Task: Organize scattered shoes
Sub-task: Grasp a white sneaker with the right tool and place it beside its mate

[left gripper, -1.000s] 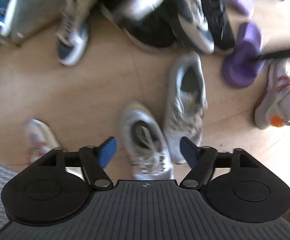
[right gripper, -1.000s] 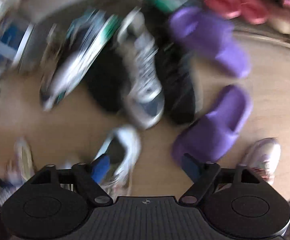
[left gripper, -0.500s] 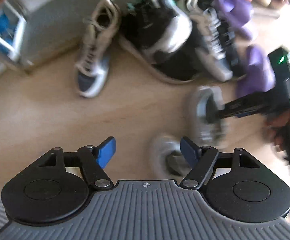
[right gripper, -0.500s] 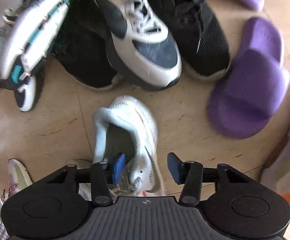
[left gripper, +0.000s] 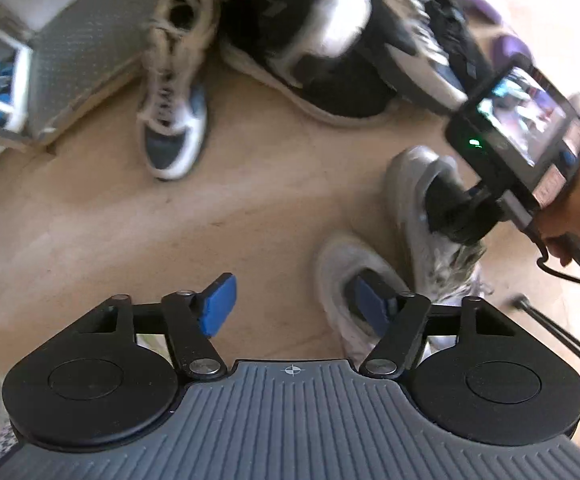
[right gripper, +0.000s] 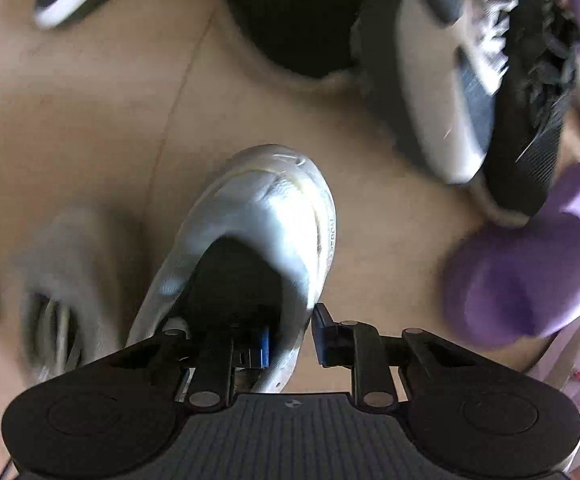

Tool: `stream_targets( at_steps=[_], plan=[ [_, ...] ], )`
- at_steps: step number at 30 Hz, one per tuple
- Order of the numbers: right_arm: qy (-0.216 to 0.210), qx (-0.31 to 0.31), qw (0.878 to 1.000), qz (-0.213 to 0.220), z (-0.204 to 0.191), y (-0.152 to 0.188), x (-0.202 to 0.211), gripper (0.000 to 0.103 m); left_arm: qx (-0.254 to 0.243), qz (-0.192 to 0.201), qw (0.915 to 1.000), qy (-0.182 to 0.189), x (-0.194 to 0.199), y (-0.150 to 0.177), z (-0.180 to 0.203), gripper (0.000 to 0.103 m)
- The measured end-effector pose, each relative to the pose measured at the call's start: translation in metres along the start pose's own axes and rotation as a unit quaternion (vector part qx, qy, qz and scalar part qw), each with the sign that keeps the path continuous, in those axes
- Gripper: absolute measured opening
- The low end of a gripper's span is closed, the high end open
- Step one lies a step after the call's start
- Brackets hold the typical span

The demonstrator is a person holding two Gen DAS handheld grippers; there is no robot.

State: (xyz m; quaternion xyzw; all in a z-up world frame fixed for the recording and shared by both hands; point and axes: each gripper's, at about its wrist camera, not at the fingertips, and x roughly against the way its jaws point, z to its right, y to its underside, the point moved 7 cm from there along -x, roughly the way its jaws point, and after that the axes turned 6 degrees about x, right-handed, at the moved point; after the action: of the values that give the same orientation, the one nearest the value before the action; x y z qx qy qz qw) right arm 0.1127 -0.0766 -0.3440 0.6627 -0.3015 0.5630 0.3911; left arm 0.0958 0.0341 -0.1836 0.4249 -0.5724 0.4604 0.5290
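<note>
One white sneaker [right gripper: 257, 216] sits clamped in the right hand-held gripper [right gripper: 290, 344].

The white sneaker [right gripper: 265, 216] at lower centre looks like smooth, slightly glossy leather. The purple slide [right gripper: 522, 264] at right appears matt foam. The floor [left gripper: 89, 216] looks like pale, matt wood.

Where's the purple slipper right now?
In the right wrist view, the purple slipper lies on the floor at the right, beside the black sneaker and right of the white sneaker that the right gripper is clamping.
</note>
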Motion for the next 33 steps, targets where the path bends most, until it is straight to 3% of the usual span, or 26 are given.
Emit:
stream_targets(
  at_steps=[5, 12, 13, 15, 16, 17, 26, 29, 33],
  plan=[
    [0.002, 0.018, 1.0, -0.021, -0.021, 0.021, -0.004, 0.021, -0.014, 0.008, 0.9998, 0.006, 0.007, 0.005, 0.011, 0.075],
    [-0.007, -0.09, 0.996, 0.002, -0.025, 0.024, -0.01, 0.019, -0.008, 0.007, 0.9999, 0.0, 0.007, 0.009, 0.009, 0.076],
    [-0.015, -0.099, 0.995, 0.001, -0.024, 0.024, -0.01, 0.022, -0.008, 0.006, 1.0, 0.0, 0.007, 0.009, 0.009, 0.076],
    [-0.045, -0.116, 0.992, -0.003, -0.025, 0.026, -0.01, 0.036, -0.008, 0.004, 1.0, 0.002, 0.006, 0.007, 0.01, 0.076],
    [-0.061, -0.125, 0.99, -0.008, -0.024, 0.027, -0.009, 0.049, -0.007, 0.004, 1.0, 0.004, 0.006, 0.005, 0.011, 0.077],
    [-0.074, -0.131, 0.988, -0.015, -0.023, 0.028, -0.006, 0.053, -0.006, 0.006, 0.9999, 0.005, 0.007, 0.003, 0.012, 0.077],
    [-0.005, -0.101, 0.994, 0.04, 0.043, 0.026, 0.089, 0.07, -0.005, 0.026, 0.9996, 0.013, 0.014, -0.015, 0.033, 0.081],
    [0.006, -0.071, 0.993, 0.094, 0.063, 0.026, 0.147, 0.077, 0.016, 0.035, 0.999, 0.023, 0.013, -0.018, 0.032, 0.081],
    [-0.005, -0.066, 0.984, 0.164, 0.077, 0.016, 0.195, 0.082, 0.048, 0.044, 0.9976, 0.025, 0.009, -0.022, 0.024, 0.081]
  ],
)
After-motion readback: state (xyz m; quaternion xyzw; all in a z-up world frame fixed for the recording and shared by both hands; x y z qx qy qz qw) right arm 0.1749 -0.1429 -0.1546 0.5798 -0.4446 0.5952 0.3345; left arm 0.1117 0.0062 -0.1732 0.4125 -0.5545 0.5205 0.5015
